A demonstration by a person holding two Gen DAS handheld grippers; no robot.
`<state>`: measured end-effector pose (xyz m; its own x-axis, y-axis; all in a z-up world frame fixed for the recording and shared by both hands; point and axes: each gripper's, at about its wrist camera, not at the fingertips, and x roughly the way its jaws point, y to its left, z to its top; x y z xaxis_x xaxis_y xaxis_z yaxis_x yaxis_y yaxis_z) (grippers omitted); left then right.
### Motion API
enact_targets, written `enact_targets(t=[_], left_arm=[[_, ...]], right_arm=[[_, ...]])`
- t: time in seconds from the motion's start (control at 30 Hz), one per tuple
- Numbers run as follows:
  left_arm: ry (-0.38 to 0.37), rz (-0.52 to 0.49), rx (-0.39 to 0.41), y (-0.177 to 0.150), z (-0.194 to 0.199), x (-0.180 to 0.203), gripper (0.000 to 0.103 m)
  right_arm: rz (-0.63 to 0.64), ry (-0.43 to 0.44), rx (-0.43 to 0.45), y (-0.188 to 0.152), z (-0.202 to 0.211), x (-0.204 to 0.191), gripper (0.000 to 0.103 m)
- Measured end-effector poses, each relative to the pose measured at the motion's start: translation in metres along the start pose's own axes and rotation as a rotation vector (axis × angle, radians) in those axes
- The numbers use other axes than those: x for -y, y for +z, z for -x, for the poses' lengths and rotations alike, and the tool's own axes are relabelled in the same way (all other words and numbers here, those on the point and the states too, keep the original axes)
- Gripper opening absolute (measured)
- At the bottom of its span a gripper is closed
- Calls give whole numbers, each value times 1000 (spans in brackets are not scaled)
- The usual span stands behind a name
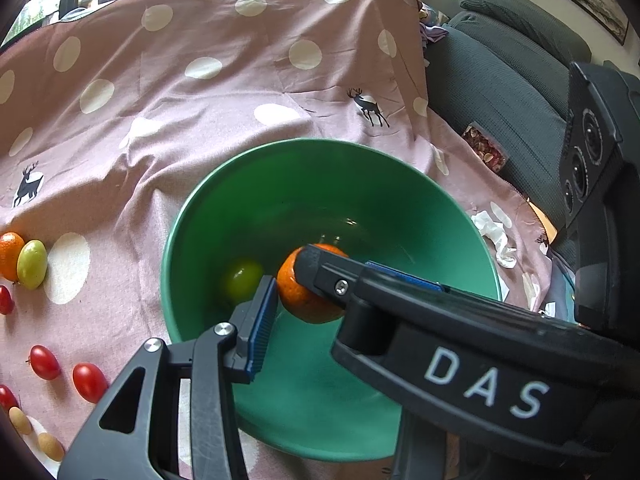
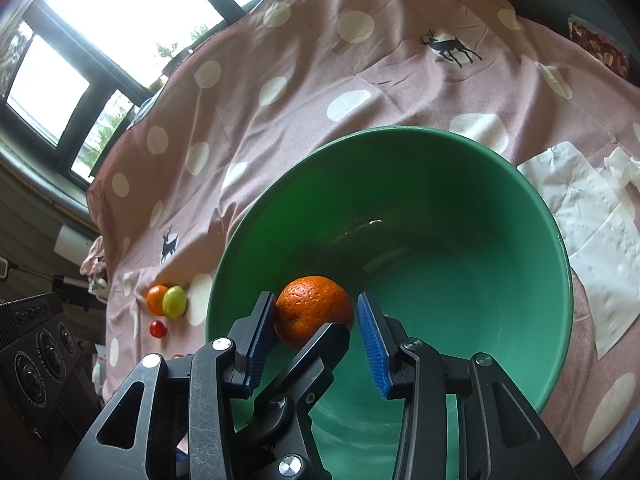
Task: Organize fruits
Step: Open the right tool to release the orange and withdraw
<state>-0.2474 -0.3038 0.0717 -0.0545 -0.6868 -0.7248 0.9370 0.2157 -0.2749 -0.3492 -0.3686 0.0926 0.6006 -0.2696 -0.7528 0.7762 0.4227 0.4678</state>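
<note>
Left wrist view gives the only legible writing: white capitals "DAS" [image 1: 486, 384] on the black body of the right gripper [image 2: 316, 300], which crosses the lower right of that frame. A black three-lens housing [image 2: 30, 356] at the lower left of the right wrist view carries raised lettering too blurred to read. No labels are visible on the fruit or on the green bowl [image 1: 280, 148]. The right gripper's blue pads [image 2: 374, 344] stand partly apart over the bowl. The left pad's tip is against or just beside the orange [image 2: 312, 304], and a thin dark gap separates the right pad from it. One black finger [image 2: 316, 356] of the left gripper [image 1: 320, 288] reaches up between those pads, its tip overlapping the front of the orange. In the left gripper's own view only its left blue pad [image 1: 262, 320] shows, with its tip just beside the orange; the other finger is hidden behind the right gripper, so whether the left gripper clamps the orange cannot be told. The orange is inside the bowl, low on its near left side, and a green fruit [image 1: 242, 282] lies in the bowl beside it. On the pink spotted cloth [image 1: 200, 120] left of the bowl sit a second orange [image 1: 10, 254] touching a green fruit [image 1: 32, 264], with red cherry tomatoes [image 1: 44, 362] nearer the camera.
</note>
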Motion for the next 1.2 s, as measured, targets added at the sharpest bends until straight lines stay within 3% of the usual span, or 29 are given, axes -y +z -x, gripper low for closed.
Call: enact_targets(t=[0.3, 0.43, 0.57, 0.73, 1.2], left_arm=[[64, -1, 48, -1, 21, -5, 50], [86, 14, 75, -3, 39, -13, 60], [185, 31, 97, -11, 59, -27, 60], [273, 111, 117, -27, 85, -57, 67], [520, 392, 186, -69, 147, -172, 70]], right_arm=[[17, -4, 21, 0, 7, -6, 44], [43, 22, 53, 1, 14, -14, 44], [50, 5, 82, 2, 18, -22, 43], [73, 17, 80, 0, 16, -35, 43], [168, 42, 77, -16, 4, -86, 48]])
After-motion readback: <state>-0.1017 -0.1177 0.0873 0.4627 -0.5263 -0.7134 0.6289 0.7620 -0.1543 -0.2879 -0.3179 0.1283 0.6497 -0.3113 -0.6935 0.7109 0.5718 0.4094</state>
